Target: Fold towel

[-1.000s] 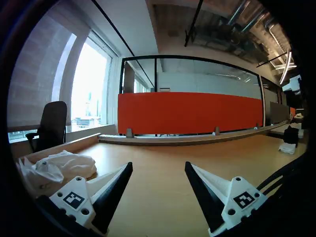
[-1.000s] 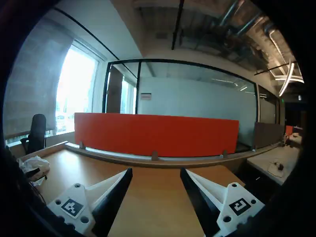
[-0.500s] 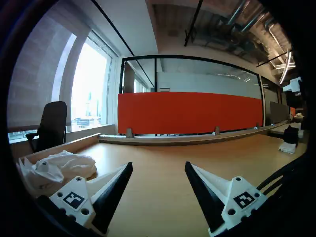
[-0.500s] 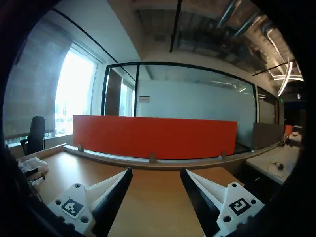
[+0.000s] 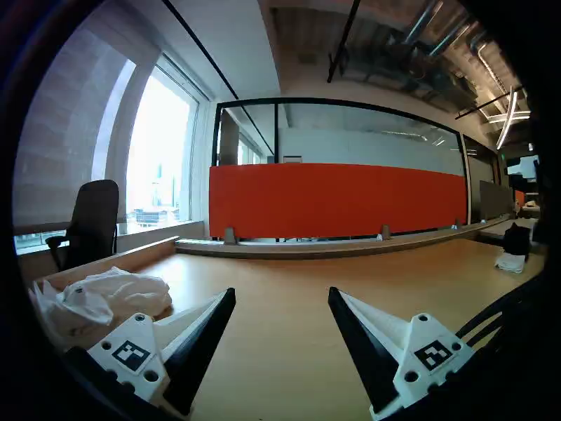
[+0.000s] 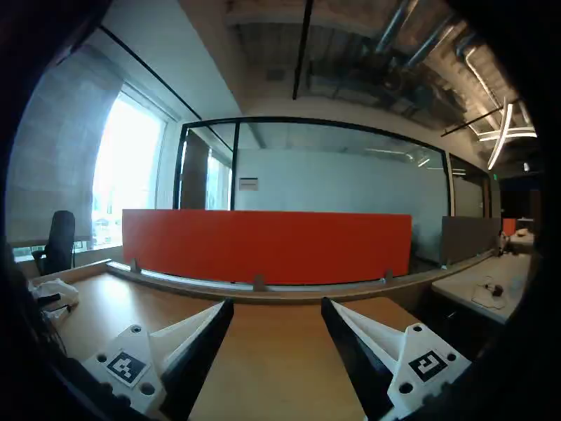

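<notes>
A crumpled white towel lies in a heap on the wooden desk, at the lower left of the left gripper view, just beside the left finger. My left gripper hangs open above the desk with nothing between its fingers. In the right gripper view the same white heap shows small at the far left edge. My right gripper is open too, holding nothing, and sits over bare desk well to the right of the towel.
An orange divider panel runs along the desk's far edge. A black office chair stands by the window at left. A small folded white cloth with a dark object sits at the desk's far right. A neighbouring white desk lies right.
The right gripper view has risen and tilted slightly, so the divider and the towel sit lower and farther left. The left gripper has not moved.
</notes>
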Demonstrator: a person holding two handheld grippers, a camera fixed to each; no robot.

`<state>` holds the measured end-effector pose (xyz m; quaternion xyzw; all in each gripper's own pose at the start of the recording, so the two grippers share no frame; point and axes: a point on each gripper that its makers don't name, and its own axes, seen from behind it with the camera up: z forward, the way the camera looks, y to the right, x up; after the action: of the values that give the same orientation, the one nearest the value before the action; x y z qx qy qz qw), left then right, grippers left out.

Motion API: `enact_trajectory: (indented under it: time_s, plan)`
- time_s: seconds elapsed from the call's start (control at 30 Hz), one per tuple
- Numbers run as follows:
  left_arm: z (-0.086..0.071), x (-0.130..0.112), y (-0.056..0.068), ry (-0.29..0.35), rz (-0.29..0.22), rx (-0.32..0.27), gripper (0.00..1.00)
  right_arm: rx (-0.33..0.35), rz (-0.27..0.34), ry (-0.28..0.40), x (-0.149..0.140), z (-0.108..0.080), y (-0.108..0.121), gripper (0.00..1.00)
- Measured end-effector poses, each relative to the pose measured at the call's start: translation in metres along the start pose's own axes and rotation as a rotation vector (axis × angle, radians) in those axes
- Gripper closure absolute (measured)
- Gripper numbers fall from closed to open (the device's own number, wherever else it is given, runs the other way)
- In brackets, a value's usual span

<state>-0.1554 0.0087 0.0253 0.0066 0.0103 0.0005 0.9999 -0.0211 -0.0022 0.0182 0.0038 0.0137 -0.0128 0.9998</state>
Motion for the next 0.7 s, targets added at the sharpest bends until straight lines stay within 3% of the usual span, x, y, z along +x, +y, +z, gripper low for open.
enact_trajectory:
  time_s: [0.7]
  plan:
    - [0.000, -0.001, 0.002, 0.000, -0.001, 0.000, 0.01, -0.032, 0.034, -0.002, -0.082, 0.001, 0.027, 0.00]
